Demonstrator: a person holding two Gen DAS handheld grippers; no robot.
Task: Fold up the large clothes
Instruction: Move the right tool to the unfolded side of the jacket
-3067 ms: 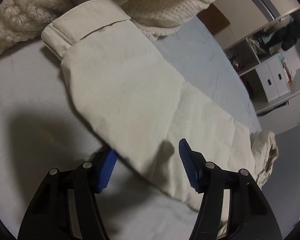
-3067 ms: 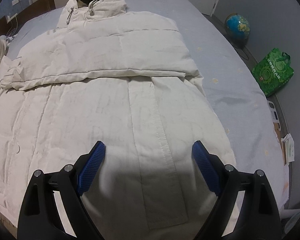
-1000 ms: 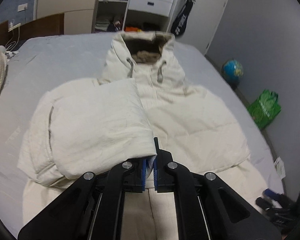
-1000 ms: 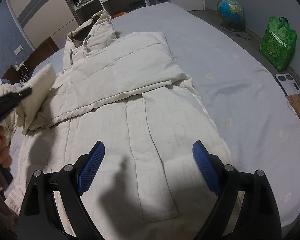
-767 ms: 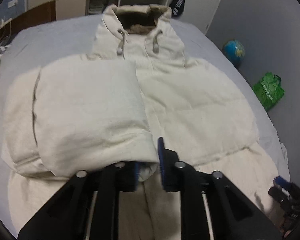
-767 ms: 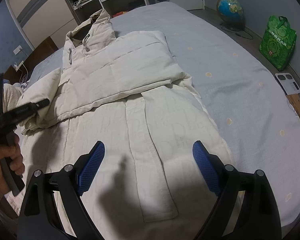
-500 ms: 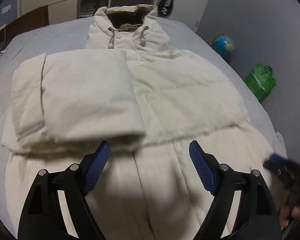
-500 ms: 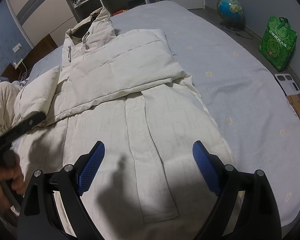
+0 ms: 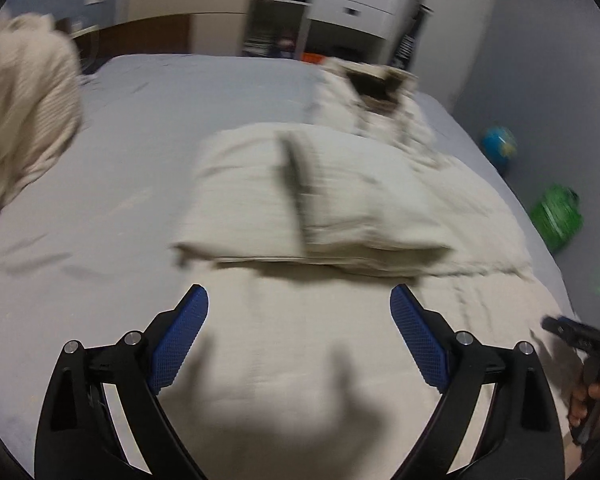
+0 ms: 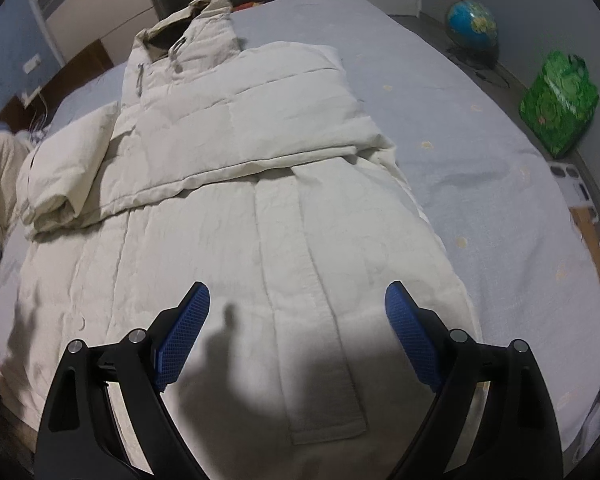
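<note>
Coat (image 10: 260, 208) lies flat on the bed (image 10: 480, 168), both sleeves crossed over its chest (narrowing it for the next fold, likely). Left tool (image 9: 298, 342) is opening, nothing between its jaws — right tool (image 10: 296, 338) hangs wide, empty, above the hem.

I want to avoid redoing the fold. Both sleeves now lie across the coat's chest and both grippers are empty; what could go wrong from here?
1. The left sleeve is puffy and sits loosely near the coat's edge; it may spring open or slide off when the hem is lifted.
2. The coat is thick, so a fold of the lower half over the sleeves may bulge and roll back.
3. The left hand-held gripper, jaws opening with nothing between them, could snag the fabric below it.
</note>
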